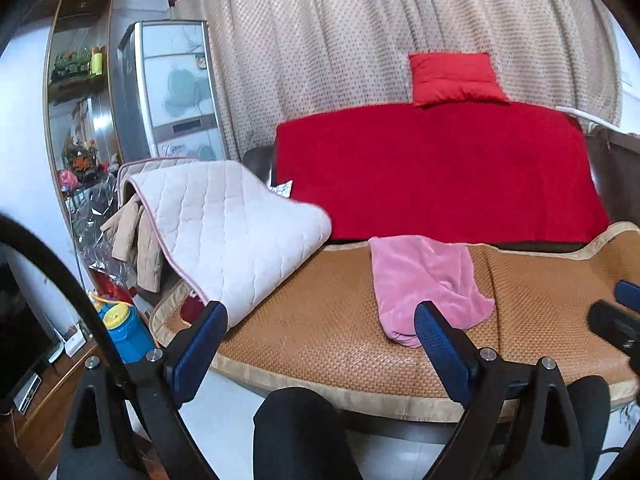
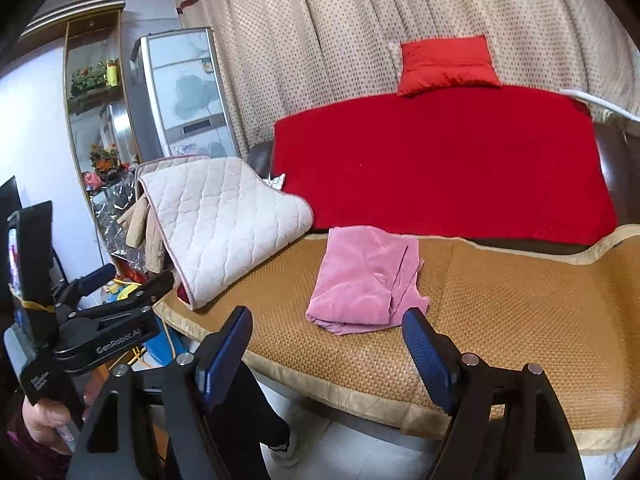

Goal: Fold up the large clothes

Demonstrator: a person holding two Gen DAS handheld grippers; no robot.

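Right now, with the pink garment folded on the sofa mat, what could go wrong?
The pink garment has loose, uneven layers along its right edge, so the fold may slump if nudged. The quilted pad hangs off the armrest close beside it and could slide onto it.

A woven rattan mat point(image 2: 500, 308) is covering the sofa seat, and a red blanket point(image 2: 440, 168) is draping over the backrest with a red cushion point(image 2: 448, 66) sitting on top against the dotted curtain point(image 2: 360, 20). A quilted cream pad point(image 2: 224, 216) is hanging over the sofa's left end. Behind it a tall white appliance point(image 2: 188, 96) is standing, possibly an air conditioner, beside a glass cabinet point(image 2: 94, 92).
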